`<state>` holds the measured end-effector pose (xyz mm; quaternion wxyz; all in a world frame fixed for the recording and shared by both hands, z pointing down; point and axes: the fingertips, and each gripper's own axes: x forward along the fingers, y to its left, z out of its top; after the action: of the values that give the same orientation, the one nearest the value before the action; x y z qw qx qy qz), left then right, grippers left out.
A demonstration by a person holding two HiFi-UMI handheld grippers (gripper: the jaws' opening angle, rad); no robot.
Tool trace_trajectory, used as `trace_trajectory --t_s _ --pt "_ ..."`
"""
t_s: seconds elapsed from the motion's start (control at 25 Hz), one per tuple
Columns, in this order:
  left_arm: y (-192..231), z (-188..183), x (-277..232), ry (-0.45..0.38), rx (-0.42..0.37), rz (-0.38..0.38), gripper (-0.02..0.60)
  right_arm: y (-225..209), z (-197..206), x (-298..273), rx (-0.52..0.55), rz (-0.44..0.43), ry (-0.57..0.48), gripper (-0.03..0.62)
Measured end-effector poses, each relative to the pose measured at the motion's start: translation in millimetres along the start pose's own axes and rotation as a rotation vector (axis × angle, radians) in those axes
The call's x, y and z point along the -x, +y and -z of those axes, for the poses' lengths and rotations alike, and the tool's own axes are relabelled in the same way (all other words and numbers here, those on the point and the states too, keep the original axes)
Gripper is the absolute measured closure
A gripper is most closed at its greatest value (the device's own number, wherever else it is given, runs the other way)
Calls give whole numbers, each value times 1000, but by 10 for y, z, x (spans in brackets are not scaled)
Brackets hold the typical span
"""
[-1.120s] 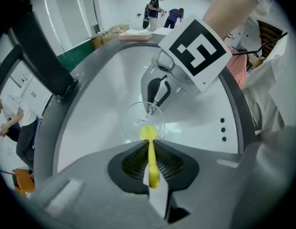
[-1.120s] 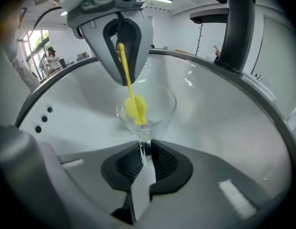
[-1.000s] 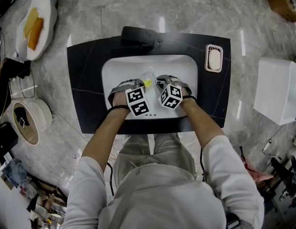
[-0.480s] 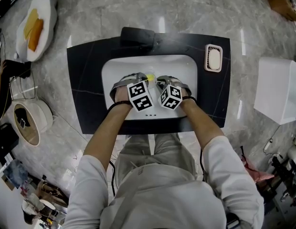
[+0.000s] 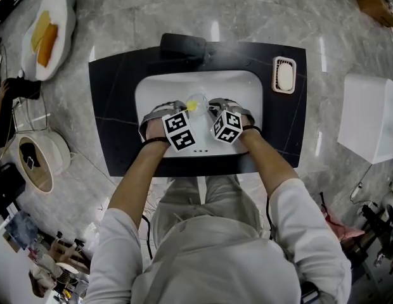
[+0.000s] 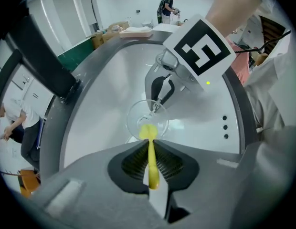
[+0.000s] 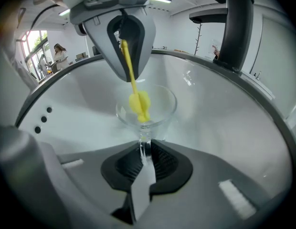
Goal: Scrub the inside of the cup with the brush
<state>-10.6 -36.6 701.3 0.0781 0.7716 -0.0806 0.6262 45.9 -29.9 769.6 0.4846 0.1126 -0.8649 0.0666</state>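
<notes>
Left claw grips thin yellow brush, dipped in clear glass cup; right claw grips its stem at 6 o'clock.

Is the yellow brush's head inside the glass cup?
Yes, the right gripper view shows the yellow brush with its head down inside the bowl of the clear stemmed glass.

Your sleeves and grippers
You wear a pale long-sleeved top and black wrist straps; your left gripper and right gripper are grey with black ribbed pads, each bearing a white, black-marked cube.
</notes>
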Motion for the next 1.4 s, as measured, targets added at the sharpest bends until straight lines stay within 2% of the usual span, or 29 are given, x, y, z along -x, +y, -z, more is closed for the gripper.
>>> trace_trajectory --t_s 0.2,0.36,0.72,0.92,1.16,1.4 --pt "-174 -155 -83 5 -78 30 543 12 14 -4 -3 2 4 565" --pt "-133 -278 -154 -1 -93 31 543 13 35 -8 -10 5 3 565" --pt "190 -325 -108 -28 -13 -27 545 20 31 -8 -16 7 1 565" --pt "244 -215 -40 -26 20 -36 543 19 21 -16 -11 3 2 565" --pt "131 -33 -47 12 39 -10 543 6 2 -13 -10 3 2 565" --pt "-26 -32 -112 11 27 24 543 14 2 -24 -13 4 5 565"
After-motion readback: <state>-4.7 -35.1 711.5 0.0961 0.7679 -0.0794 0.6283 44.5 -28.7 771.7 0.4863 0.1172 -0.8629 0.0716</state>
